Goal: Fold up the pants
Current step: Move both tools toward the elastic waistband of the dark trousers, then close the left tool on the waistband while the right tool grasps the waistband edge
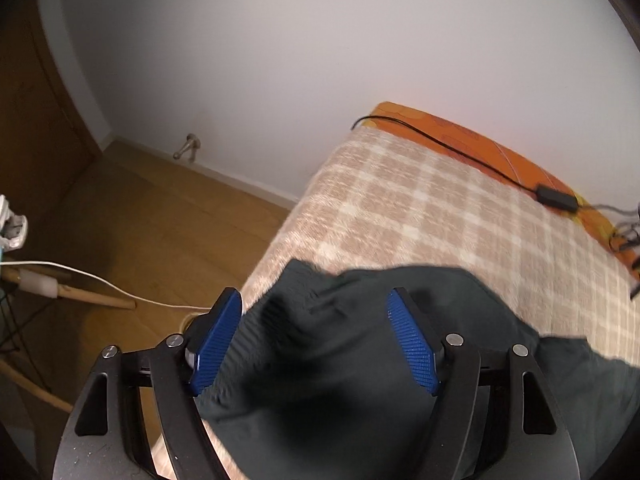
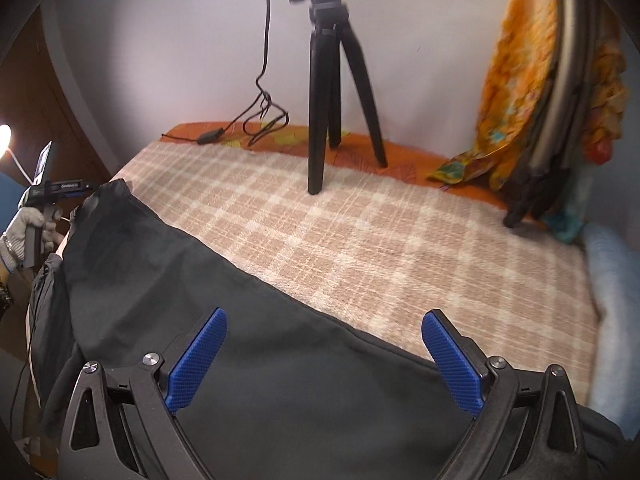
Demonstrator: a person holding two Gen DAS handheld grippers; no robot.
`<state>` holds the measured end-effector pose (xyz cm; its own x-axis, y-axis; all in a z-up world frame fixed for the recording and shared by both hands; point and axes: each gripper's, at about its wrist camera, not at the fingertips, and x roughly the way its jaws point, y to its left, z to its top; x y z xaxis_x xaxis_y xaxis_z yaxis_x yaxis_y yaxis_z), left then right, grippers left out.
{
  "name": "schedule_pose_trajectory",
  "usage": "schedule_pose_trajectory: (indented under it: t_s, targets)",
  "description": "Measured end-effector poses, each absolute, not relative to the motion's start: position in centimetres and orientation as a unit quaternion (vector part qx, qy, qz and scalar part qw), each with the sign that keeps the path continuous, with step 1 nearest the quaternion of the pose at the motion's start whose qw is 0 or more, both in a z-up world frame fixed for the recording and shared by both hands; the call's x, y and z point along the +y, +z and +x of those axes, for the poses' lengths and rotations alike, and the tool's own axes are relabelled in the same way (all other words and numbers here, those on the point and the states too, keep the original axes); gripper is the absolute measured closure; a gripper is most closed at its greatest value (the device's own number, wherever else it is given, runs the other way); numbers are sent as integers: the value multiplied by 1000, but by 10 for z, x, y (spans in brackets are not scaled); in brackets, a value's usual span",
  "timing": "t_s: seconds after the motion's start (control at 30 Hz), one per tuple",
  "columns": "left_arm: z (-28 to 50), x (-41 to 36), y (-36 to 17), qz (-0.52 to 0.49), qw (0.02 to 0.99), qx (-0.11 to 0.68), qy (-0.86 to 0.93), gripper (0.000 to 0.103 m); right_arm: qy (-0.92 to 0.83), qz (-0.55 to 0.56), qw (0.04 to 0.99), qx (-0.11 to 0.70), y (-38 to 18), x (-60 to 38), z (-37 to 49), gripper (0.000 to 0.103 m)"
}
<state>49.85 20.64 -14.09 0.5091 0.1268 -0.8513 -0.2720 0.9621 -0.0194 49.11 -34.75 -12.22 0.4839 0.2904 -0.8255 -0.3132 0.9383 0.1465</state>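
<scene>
Dark pants (image 2: pixel 224 320) are lying across the near edge of the bed (image 2: pixel 360 232), under both grippers. Left gripper (image 1: pixel 316 340) and right gripper (image 2: pixel 324 356) are hovering with fingers apart, gripping nothing. Pinching one fabric edge at matching points should be keeping the fold even.

You face a bed with a beige checked blanket (image 2: pixel 360 232) over an orange sheet (image 2: pixel 404 156), against a plain white wall (image 1: pixel 280 60). A black tripod (image 2: pixel 332 92) stands on it; wooden floor (image 1: pixel 160 216) lies to the left.
</scene>
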Motion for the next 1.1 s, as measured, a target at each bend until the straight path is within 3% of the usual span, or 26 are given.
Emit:
schedule_pose_trajectory:
  t_s: [0.17,0.47,0.67,0.73,0.8,0.9,1.0,1.07,1.1]
  targets:
    - [505,214,-149,-93,863,483,115,28,196,-34,852,485,-141,-333,502,3]
    - [513,208,-164,-59,861,491,117,40,203,-47,839,503,-168,-323,513,1]
    - [510,198,-163,-31,873,475,103,61,204,-96,829,511,-174,-313,515,0]
    - [508,197,-161,-23,875,472,105,73,204,-115,829,507,-176,-308,514,0]
    - [506,194,-160,-16,877,469,102,76,203,-109,830,508,-176,-309,513,1]
    - [503,190,-156,-8,883,460,95,79,211,-106,833,500,-174,-309,507,15]
    - [497,194,-149,-20,889,447,93,80,225,-113,835,490,-169,-303,499,38]
    - [493,198,-143,-31,894,438,91,81,229,-117,835,486,-165,-300,494,71]
    - [490,200,-140,-34,896,434,91,81,230,-121,835,484,-164,-298,492,75]
